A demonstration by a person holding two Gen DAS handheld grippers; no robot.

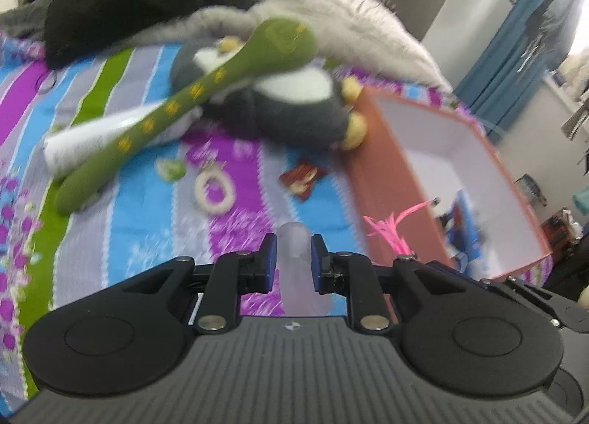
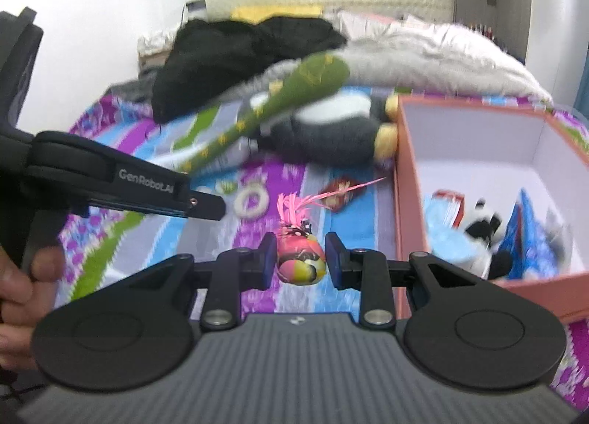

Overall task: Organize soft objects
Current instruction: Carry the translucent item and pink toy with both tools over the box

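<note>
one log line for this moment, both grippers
left gripper: shut on translucent piece | right gripper: shut on pink feathered toy | box: open, partly filled

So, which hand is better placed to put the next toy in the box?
Right. The right gripper grips the bird in its jaws, and the box stands just beside it. The left gripper is farther from the box.

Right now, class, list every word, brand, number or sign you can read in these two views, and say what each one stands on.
"GenRobot.AI": white lettering on the side of the left gripper, seen from the right wrist view.
Red packet on the bedspread: printed, but too blurred to read.
Blue package in the box: print too blurred to read.
Nothing else is legible.
</note>
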